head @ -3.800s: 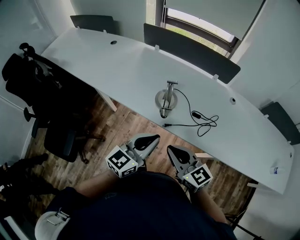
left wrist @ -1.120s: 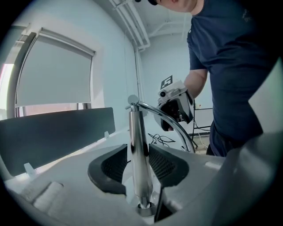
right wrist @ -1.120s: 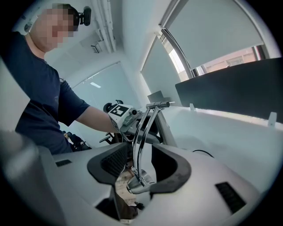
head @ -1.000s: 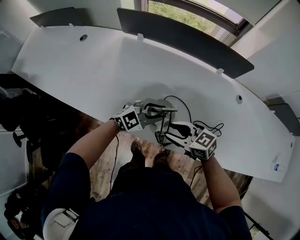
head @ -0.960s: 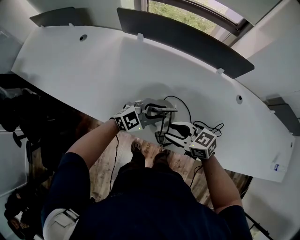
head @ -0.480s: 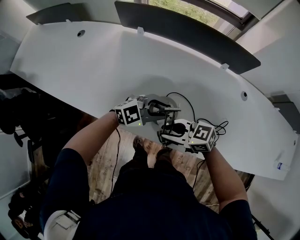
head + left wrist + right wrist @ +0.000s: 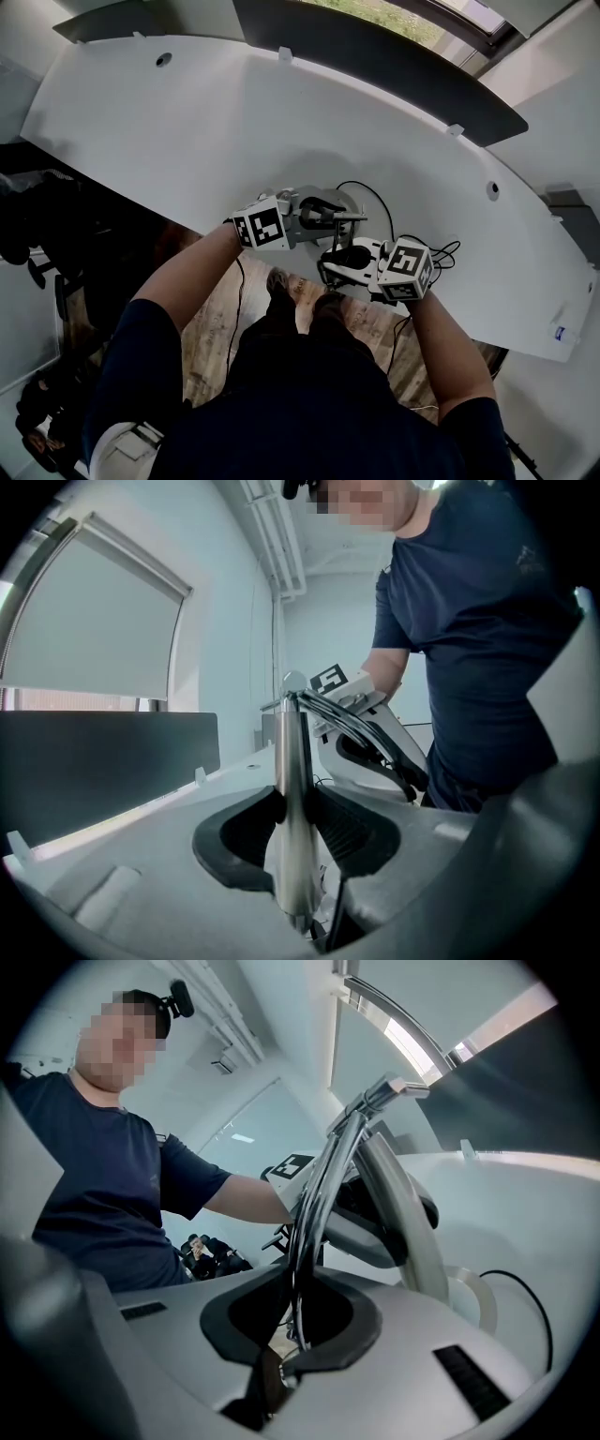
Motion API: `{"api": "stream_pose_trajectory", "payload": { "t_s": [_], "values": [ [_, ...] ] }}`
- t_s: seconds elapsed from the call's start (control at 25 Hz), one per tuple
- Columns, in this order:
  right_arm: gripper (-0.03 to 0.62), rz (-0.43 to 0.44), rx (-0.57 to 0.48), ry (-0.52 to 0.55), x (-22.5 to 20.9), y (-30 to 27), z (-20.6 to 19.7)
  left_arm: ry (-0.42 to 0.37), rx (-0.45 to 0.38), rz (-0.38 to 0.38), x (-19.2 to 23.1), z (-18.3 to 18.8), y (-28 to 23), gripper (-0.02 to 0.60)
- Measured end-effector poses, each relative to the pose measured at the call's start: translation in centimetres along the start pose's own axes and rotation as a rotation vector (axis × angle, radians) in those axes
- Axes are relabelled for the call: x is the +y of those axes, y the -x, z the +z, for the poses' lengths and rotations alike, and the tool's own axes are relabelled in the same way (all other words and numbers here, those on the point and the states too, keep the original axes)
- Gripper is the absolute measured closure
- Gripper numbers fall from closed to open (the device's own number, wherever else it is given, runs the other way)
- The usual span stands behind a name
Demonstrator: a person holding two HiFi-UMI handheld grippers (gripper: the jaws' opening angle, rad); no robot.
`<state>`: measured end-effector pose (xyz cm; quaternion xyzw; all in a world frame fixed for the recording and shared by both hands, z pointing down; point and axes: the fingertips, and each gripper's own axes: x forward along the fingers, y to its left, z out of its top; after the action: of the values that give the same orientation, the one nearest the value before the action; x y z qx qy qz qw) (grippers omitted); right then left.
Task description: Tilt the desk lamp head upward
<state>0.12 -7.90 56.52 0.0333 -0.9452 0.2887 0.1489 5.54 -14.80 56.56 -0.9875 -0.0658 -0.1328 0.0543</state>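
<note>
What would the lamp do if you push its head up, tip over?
Probably not tip: its round base sits flat on the desk, and the left gripper clamps the upright metal post. The thin lamp head, between the closing jaws of the right gripper, looks like stiff metal, so it would likely pivot rather than bend.

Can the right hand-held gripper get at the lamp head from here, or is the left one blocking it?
Yes, it looks so: the lamp head lies between the closing jaws of the right hand-held gripper. The left hand-held gripper clamps the lamp post apart from the head, leaving the way free.
</note>
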Motion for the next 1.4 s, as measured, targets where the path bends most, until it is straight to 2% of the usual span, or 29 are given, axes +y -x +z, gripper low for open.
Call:
{"api": "stream_pose_trajectory", "payload": {
  "t_s": [0.16,0.28,0.48,0.68,0.92,1.12,1.4],
  "values": [
    [0.557,0.027,0.091,-0.030,0.6,0.8,-0.6,-0.002,-0.004,-0.023,-0.2,0.0,-0.3,0.445],
    [0.557,0.049,0.118,-0.077,1.1,1.4,-0.3,0.010,-0.019,-0.012,-0.1,0.1,-0.4,0.445],
    [0.559,0.097,0.135,-0.206,2.7,1.6,0.6,0.005,-0.010,0.003,-0.2,0.1,-0.1,0.445],
    [0.554,0.215,0.090,-0.366,5.4,2.0,2.2,-0.024,0.003,0.020,-0.5,-0.2,-0.1,0.445],
    [0.542,0.310,0.070,-0.560,7.0,3.0,4.9,-0.021,-0.002,0.061,-0.4,-0.4,-0.1,0.445],
    [0.536,0.330,0.132,-0.657,7.6,3.6,6.2,-0.014,0.012,0.072,-0.5,-0.6,-0.2,0.445],
    [0.531,0.368,0.129,-0.782,7.9,4.2,8.3,0.002,0.008,0.092,-0.5,-0.8,-0.1,0.445]
  ]
}}
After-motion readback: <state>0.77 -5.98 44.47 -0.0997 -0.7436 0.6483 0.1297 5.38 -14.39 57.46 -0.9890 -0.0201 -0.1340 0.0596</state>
